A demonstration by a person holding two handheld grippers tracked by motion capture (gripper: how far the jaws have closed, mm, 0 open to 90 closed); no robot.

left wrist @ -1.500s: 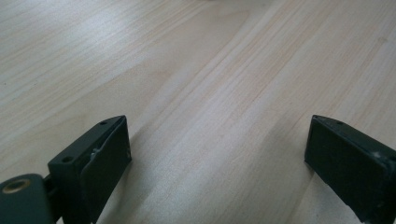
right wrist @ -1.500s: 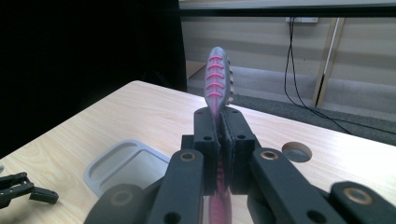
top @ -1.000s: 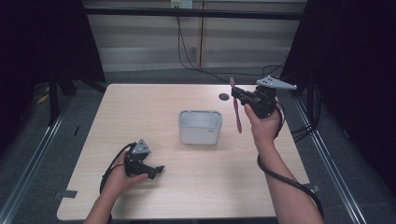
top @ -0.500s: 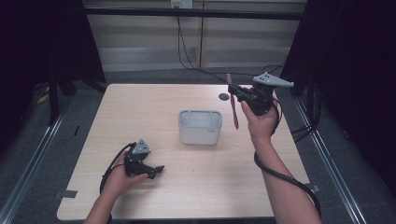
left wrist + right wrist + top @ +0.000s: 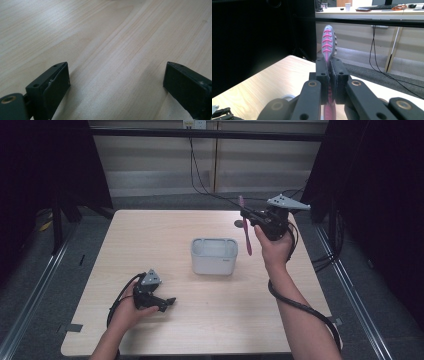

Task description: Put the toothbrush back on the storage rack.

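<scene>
Right hand-held gripper (image 5: pixel 246 215) is raised above the bench (image 5: pixel 150 245), jaws pinching a pink toothbrush (image 5: pixel 245 226) that hangs near upright, just right of the white holder (image 5: pixel 214 256). Left hand-held gripper (image 5: pixel 169 302) rests low on the bench, jaws spread, nothing between them.

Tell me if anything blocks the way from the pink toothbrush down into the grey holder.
Nothing visible does. The right hand-held gripper holds the toothbrush upright in the air, just right of the holder, whose open top looks unobstructed. The left hand-held gripper rests open, well away.
</scene>
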